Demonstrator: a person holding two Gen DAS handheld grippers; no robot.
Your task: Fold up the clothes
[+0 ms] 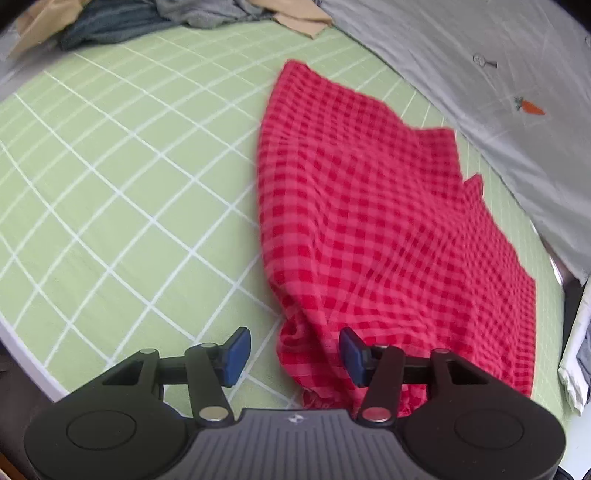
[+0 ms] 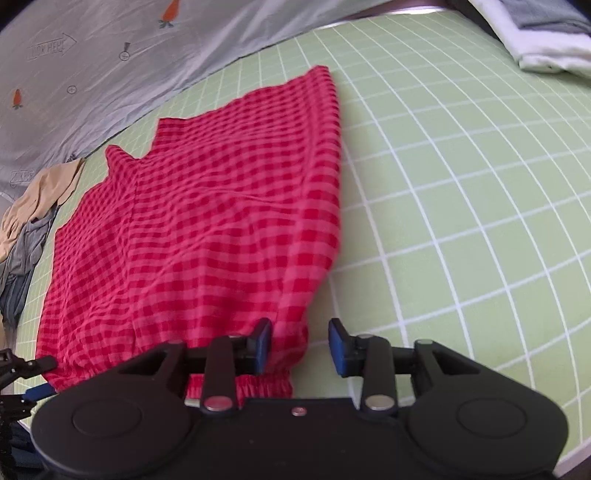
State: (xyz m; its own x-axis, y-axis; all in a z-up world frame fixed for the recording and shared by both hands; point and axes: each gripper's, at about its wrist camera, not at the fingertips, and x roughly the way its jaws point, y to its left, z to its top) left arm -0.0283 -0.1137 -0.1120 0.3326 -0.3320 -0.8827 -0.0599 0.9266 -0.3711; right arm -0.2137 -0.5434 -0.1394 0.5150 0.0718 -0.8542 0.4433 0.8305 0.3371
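One red gingham garment (image 1: 388, 236) with a gathered elastic waistband (image 2: 258, 386) lies spread flat on the green grid-lined sheet (image 1: 110, 184); the left gripper (image 1: 294, 354) hangs at its 6 o'clock edge, blue pads parted, holding nothing; the right gripper (image 2: 300, 345) likewise gapes over the waistband corner; one grey carrot-print quilt (image 2: 92, 74) borders at 11 o'clock; one crumpled clothes pile (image 1: 110, 22) sits at 10 o'clock.

A bedroom at home, by every sign. Bed dressed in a green sheet (image 1: 110, 184) with white grid lines, grey quilt (image 1: 480, 74) stitched with little carrots along its far side, loose clothes (image 1: 122, 22) heaped at 1 end, folded white laundry (image 2: 546, 51) at the other.
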